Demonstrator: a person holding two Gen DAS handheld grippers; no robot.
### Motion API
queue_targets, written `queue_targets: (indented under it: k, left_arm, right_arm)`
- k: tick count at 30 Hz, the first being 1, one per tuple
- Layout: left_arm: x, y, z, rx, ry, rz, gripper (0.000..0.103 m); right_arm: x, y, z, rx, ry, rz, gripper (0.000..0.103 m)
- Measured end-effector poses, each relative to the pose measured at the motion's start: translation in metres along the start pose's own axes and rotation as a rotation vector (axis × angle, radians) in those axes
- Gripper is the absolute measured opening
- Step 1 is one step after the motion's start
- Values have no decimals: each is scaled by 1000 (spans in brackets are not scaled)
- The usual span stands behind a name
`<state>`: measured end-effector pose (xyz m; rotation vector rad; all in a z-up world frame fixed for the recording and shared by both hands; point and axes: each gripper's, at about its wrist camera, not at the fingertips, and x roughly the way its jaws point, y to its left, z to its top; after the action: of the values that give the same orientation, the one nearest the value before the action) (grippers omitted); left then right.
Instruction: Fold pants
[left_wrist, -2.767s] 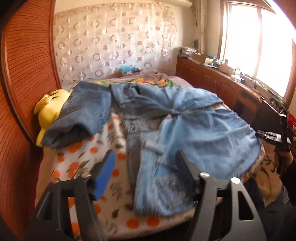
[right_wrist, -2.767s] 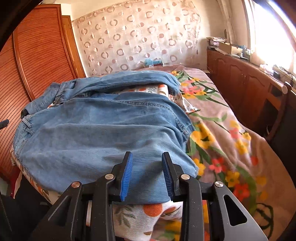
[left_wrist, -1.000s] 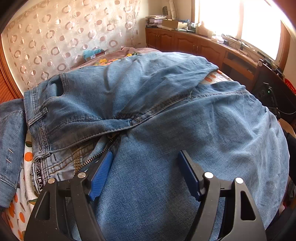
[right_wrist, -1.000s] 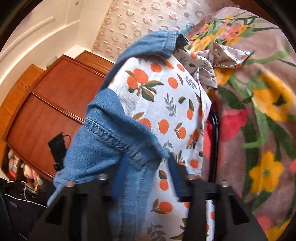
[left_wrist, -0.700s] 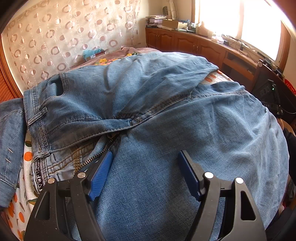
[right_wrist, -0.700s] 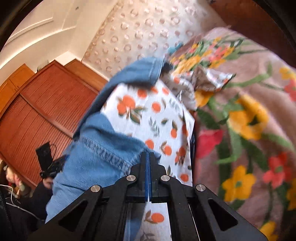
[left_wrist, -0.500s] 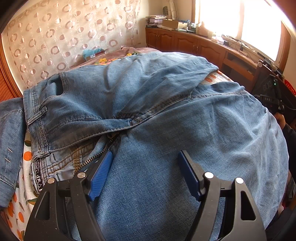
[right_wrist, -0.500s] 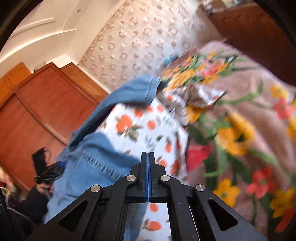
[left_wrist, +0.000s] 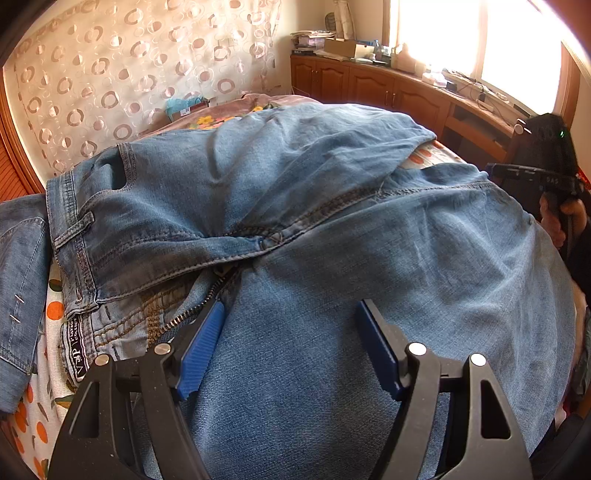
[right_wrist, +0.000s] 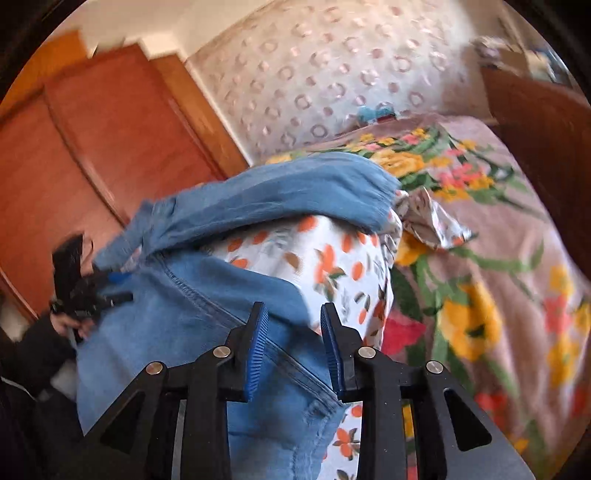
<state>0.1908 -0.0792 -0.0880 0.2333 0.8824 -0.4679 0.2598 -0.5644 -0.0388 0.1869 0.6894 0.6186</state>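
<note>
Blue jeans (left_wrist: 332, 203) lie spread over the bed, waistband and open zipper (left_wrist: 192, 310) at the left. My left gripper (left_wrist: 288, 343) hovers open just above the denim near the zipper, with nothing pinched between its blue pads. In the right wrist view, one jeans leg (right_wrist: 192, 314) lies folded below my right gripper (right_wrist: 294, 343), and the other leg's hem (right_wrist: 280, 192) lies farther back. The right gripper's jaws are opening and its pads press on nothing. The right gripper (left_wrist: 495, 171) also shows at the jeans' right edge, in a hand.
A white sheet with orange print (right_wrist: 332, 258) lies under the jeans, on a floral blanket (right_wrist: 480, 258). Another denim garment (left_wrist: 18, 277) sits at the left. A wooden wardrobe (right_wrist: 92, 147) stands beside the bed, and low cabinets (left_wrist: 369, 85) run under the window.
The right gripper rose and rolled, and its jaws went from shut to parted. It came into the left wrist view at the right edge. The left gripper stayed where it was, open.
</note>
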Motion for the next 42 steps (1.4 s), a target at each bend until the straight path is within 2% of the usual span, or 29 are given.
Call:
queue_targets:
  k: [6, 12, 16, 19, 20, 22, 26, 29, 34, 36, 39, 40, 42]
  left_arm:
    - [0, -1, 0, 3, -2, 5, 74]
    - [-8, -3, 1, 16, -38, 21, 74]
    - [-13, 0, 0, 1, -58, 4, 74]
    - [-14, 2, 0, -8, -61, -7, 74]
    - [-14, 3, 0, -12, -61, -12, 74]
    - [-15, 4, 0, -20, -63, -17, 74]
    - [-18, 4, 0, -23, -77, -16, 74]
    - [-21, 4, 1, -24, -88, -14, 74]
    - [-34, 3, 3, -31, -130, -7, 74]
    - [-39, 3, 4, -30, -158, 12, 74]
    - [-36, 9, 1, -28, -181, 75, 74]
    - [-31, 15, 1, -49, -158, 73, 74]
    - [-29, 25, 0, -90, -145, 55, 74]
  right_arm:
    - [34, 58, 35, -221, 165, -7, 31]
    - [87, 84, 58, -347, 322, -1, 31]
    - [102, 94, 68, -414, 359, -24, 31]
    - [107, 108, 61, -525, 381, -76, 31]
    - [109, 112, 62, -547, 391, -84, 30]
    - [111, 115, 62, -556, 411, -79, 16]
    - [110, 123, 57, -597, 389, -129, 3]
    - [103, 129, 52, -588, 358, -165, 2]
    - [75, 136, 75, -547, 224, -231, 2]
    - [69, 143, 85, -559, 178, -270, 2]
    - [73, 142, 101, -514, 120, -318, 2]
    - [81, 139, 100, -495, 134, -323, 2]
    - [110, 129, 86, -458, 258, -305, 3]
